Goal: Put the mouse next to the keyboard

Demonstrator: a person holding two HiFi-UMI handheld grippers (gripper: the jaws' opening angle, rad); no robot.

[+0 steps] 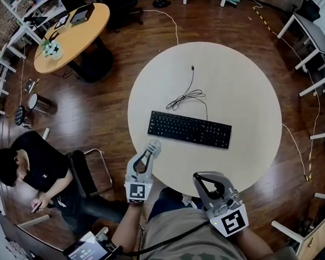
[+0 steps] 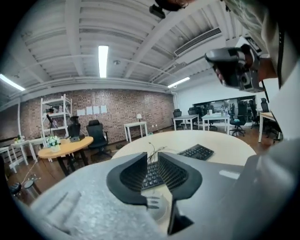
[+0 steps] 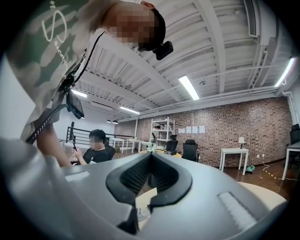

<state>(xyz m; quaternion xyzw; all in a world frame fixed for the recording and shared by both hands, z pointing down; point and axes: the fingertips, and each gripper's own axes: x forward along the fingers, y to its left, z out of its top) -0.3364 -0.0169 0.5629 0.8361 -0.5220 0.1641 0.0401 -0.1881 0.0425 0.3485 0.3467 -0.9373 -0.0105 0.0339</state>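
Left tool (image 2: 153, 157) low over pale round surface (image 2: 225, 140), jaws slightly apart, nothing between them. Black keyboard (image 2: 197, 151) visible through gap and off to right; thin cable (image 2: 151, 149) lying just beyond it. Right tool (image 2: 234, 68) held high at upper right. Behind: smaller orange surface (image 2: 63, 147), black chair (image 2: 97, 133), brick wall (image 2: 126, 108).

Green camouflage T-shirt (image 1: 212, 246), two pale grey grippers.
The short-sleeved T-shirt carries pale lettering; a black cable (image 1: 173, 239) crosses its front, and dark blue trousers (image 1: 163, 201) show below its hem. A small black camera (image 3: 164, 49) sits at the head. The left gripper (image 1: 152, 146) and right gripper (image 1: 203, 178) share speckled grey shells, black ribbed pads (image 2: 176, 171) and a white marker cube (image 1: 137, 191) printed with black squares.
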